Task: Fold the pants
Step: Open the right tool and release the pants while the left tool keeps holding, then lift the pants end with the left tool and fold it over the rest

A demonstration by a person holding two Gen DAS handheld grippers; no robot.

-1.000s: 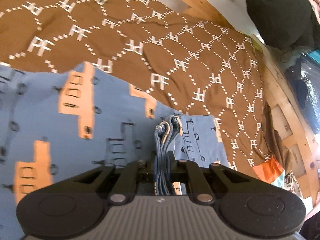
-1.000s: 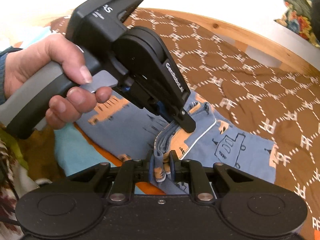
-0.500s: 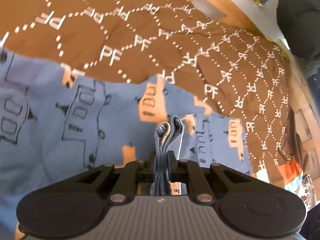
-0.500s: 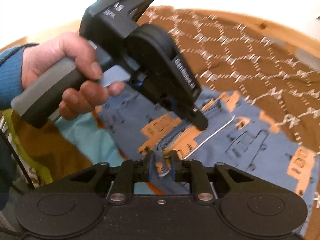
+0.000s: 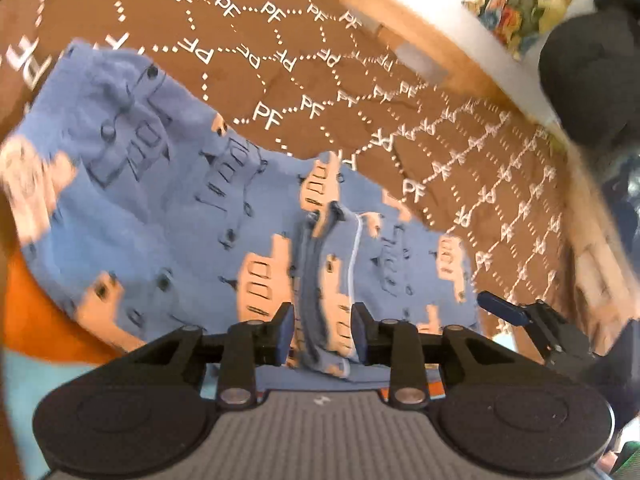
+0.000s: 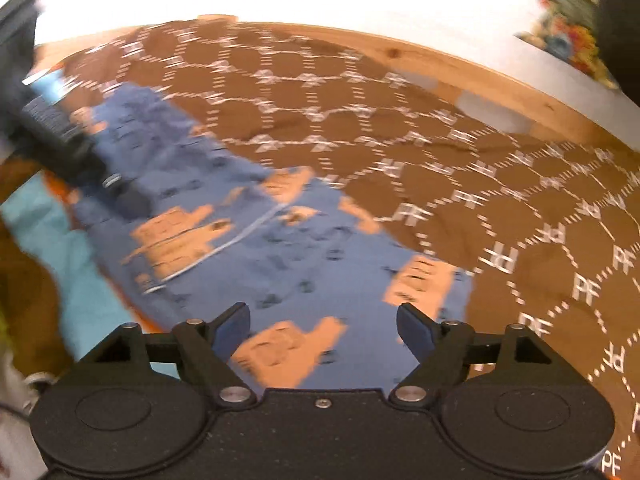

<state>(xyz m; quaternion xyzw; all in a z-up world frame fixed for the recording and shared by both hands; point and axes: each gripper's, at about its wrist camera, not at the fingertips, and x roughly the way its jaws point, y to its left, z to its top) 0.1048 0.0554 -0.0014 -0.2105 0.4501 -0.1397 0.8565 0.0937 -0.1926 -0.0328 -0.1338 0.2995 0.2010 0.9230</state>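
The blue pants (image 5: 168,208) with orange and dark truck prints lie spread on the brown patterned bedspread (image 5: 304,92). My left gripper (image 5: 322,334) has its jaws parted a little, with a bunched fold of the pants (image 5: 320,280) lying loose between them. My right gripper (image 6: 324,322) is wide open and empty, just above the flat pants (image 6: 320,256). The left gripper (image 6: 60,140) shows blurred at the left of the right wrist view. The right gripper's finger (image 5: 504,308) shows at the right of the left wrist view.
A wooden bed frame (image 6: 440,68) runs along the far edge, with a white wall behind. A dark bundle (image 5: 588,76) and flowered fabric (image 5: 520,12) sit at the far right. Teal cloth (image 6: 60,248) and orange cloth (image 5: 36,320) lie by the pants' near edge.
Both grippers have let go of the bunched pants edge: the right opened wide and the left opened slightly. The pants have dropped flat onto the bedspread, and the left gripper moved away to the left.
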